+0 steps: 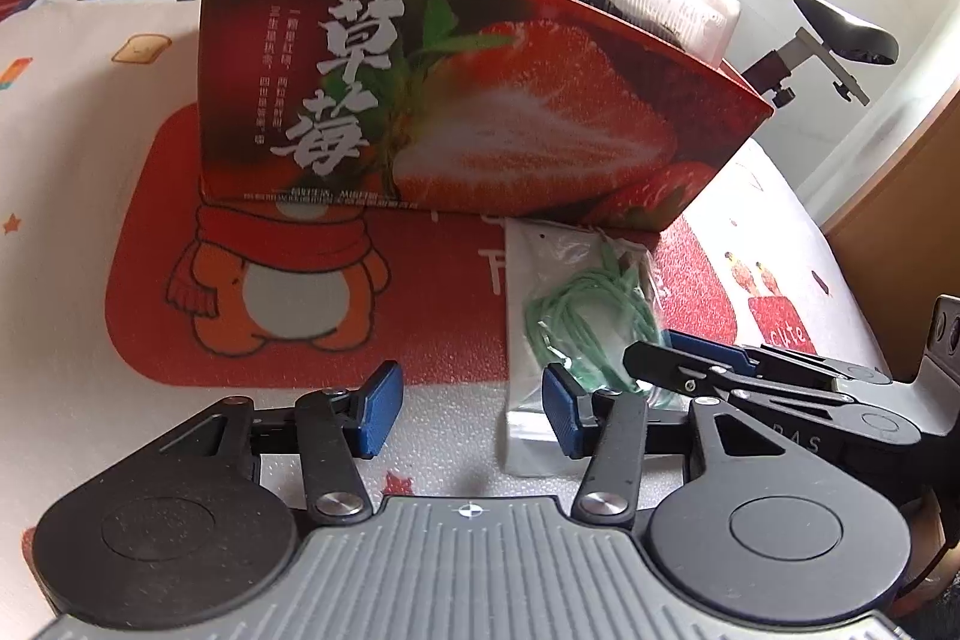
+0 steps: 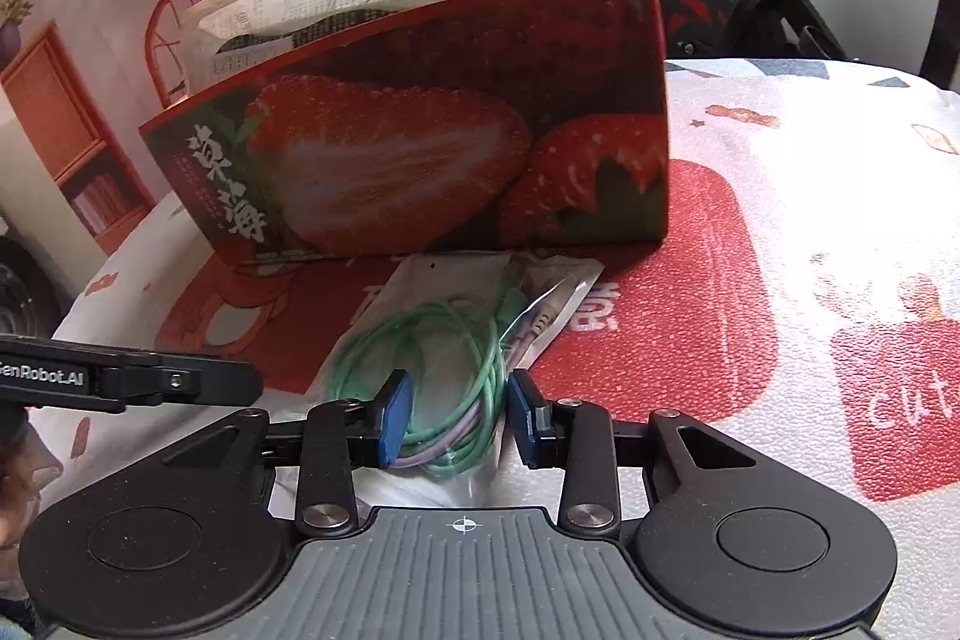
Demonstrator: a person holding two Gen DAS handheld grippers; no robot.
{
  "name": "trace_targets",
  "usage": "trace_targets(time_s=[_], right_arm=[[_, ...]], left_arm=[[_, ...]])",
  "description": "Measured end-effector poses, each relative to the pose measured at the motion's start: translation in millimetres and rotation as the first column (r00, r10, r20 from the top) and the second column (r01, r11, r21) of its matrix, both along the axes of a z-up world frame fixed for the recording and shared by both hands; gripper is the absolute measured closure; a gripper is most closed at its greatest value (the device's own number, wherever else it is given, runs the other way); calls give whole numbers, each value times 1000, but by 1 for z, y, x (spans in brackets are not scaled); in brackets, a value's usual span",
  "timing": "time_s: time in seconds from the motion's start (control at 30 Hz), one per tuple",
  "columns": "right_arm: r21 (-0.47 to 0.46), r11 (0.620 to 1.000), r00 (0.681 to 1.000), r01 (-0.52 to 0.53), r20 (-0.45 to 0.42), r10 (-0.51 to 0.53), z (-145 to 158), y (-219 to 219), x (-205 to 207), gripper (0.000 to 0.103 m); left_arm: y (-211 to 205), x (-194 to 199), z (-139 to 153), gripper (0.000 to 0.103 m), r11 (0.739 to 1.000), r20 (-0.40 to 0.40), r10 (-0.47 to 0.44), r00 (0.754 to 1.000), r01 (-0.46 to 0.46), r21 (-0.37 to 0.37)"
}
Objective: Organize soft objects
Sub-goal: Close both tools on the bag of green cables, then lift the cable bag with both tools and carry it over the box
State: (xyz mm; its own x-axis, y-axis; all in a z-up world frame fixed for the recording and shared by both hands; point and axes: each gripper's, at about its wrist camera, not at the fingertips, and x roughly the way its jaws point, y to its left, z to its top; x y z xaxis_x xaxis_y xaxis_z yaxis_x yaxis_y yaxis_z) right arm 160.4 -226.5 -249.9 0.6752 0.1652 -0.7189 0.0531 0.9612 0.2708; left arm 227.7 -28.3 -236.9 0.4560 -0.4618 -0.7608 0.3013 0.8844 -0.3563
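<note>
Looking down both wrist cameras, I see the clear bag of green cable [image 2: 444, 370] lying on the red mat [image 2: 672, 316] just before the strawberry box [image 2: 420, 142]. My right gripper [image 2: 459, 421] straddles it, jaws half apart; my left gripper [image 1: 471, 409] stands wider, its right pad over the bag's edge, gripping nothing.

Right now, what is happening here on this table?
A person holds two grippers over a clear bag of green cable lying in front of the strawberry box. The right gripper straddles the bag's near end; whether its pads press is unclear. The left gripper is open at the bag's edge. The box already holds other packets.
</note>
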Motion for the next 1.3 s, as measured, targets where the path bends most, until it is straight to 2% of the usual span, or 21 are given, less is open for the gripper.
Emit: trace_targets(time_s=[0.37,0.53,0.7,0.9,1.0,1.1,1.17,1.3], right_arm=[[22,984,984,-176,-19,176,3,29,2,71],[22,981,981,-194,-17,194,3,32,0,71],[13,980,980,-200,-13,200,1,31,-3,71],[23,981,981,-193,-7,193,0,31,-4,71],[23,982,983,-186,-6,186,0,31,-4,71],[19,984,984,-180,-5,180,0,32,-4,72],[27,985,986,-168,-1,168,0,31,-5,73],[25,988,989,-150,-1,150,0,30,-4,78]], left_arm=[[10,-1,-3,52,1000,-20,17,1000,-17,-13],[6,4,-5,52,1000,-22,13,1000,-14,-24],[10,15,-10,52,997,-32,12,999,-14,-80],[1,19,-10,52,998,-19,3,1000,-5,-70],[0,22,-11,59,993,-65,-22,998,14,-121],[-2,18,-11,63,994,-50,-34,998,29,-101],[0,17,-11,70,994,-61,-29,998,23,-108],[7,10,-12,75,992,-58,-46,997,39,-117]])
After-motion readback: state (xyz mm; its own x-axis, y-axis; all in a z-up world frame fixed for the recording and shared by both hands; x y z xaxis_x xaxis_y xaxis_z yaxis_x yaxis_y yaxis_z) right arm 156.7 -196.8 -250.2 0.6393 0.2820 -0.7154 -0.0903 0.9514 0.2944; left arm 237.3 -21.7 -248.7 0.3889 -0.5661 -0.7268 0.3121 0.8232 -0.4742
